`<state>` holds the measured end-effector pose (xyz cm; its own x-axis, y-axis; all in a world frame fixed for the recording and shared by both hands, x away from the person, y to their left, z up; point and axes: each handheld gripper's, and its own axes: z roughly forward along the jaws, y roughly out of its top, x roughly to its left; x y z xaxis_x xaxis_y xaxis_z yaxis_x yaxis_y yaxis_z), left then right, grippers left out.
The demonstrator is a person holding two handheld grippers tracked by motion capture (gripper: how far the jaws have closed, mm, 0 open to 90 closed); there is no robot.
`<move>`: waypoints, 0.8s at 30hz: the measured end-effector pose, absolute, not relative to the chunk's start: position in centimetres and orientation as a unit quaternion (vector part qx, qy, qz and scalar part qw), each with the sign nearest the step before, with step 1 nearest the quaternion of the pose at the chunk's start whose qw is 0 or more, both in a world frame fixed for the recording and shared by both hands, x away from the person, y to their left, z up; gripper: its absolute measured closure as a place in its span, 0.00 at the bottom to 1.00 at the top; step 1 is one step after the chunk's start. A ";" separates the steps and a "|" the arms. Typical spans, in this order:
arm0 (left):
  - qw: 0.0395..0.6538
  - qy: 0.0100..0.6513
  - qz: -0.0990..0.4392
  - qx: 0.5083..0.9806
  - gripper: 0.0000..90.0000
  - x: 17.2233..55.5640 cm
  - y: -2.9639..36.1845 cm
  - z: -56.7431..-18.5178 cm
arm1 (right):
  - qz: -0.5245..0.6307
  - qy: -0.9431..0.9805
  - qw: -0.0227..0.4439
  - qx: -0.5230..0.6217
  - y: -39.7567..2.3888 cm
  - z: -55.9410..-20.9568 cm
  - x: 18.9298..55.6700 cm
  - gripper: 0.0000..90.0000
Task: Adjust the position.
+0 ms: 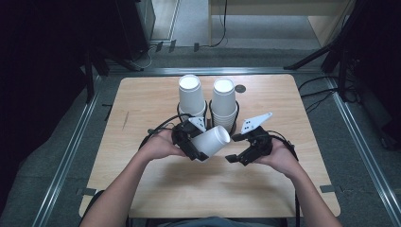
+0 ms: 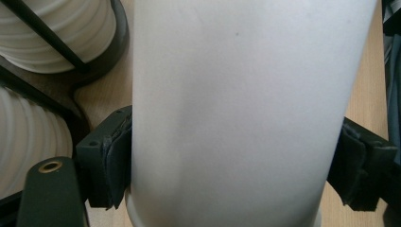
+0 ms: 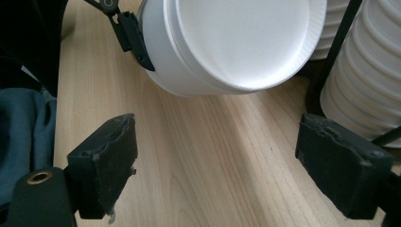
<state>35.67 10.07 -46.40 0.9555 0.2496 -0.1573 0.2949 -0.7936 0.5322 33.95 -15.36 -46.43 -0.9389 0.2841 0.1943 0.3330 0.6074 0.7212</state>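
A white paper cup [image 1: 212,140] lies tilted on its side just above the wooden table [image 1: 156,189], and my left gripper [image 1: 198,142] is shut on it. In the left gripper view the cup's wall [image 2: 236,109] stands between both pads [image 2: 111,161], which press on its sides. The cup's base [image 3: 236,38] faces my right gripper [image 1: 232,147], which stands open a little to its right. In the right gripper view that gripper [image 3: 224,163] has nothing between its fingers but bare wood.
Two stacks of upturned white cups [image 1: 191,97] [image 1: 223,101] stand in black wire holders [image 1: 208,113] just behind the grippers. A small dark disc [image 1: 240,88] lies near the table's far edge. Metal rails run along the floor on both sides.
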 end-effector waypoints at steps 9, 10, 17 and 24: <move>0.221 0.117 -0.039 0.967 0.18 35.5 8.7 -47.1 | -0.403 -0.899 0.026 -0.171 -15.7 -47.0 33.9 0.16; 0.213 0.112 -0.037 0.970 0.18 35.4 8.5 -47.2 | -0.404 -0.899 0.025 -0.169 -15.6 -47.0 33.9 0.16; 0.201 0.102 -0.054 0.973 0.18 35.3 7.9 -47.7 | -0.406 -0.901 0.022 -0.152 -14.7 -47.6 33.8 0.16; 0.203 0.076 -0.062 0.974 0.17 34.7 7.3 -48.0 | -0.413 -0.901 0.031 -0.131 -13.5 -47.8 33.7 0.16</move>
<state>34.74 7.32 -47.97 0.9807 0.1230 -0.1518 0.1735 -0.9056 0.3870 33.68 -13.52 -47.85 -0.9639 0.2095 0.1646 0.2614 0.6244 0.7361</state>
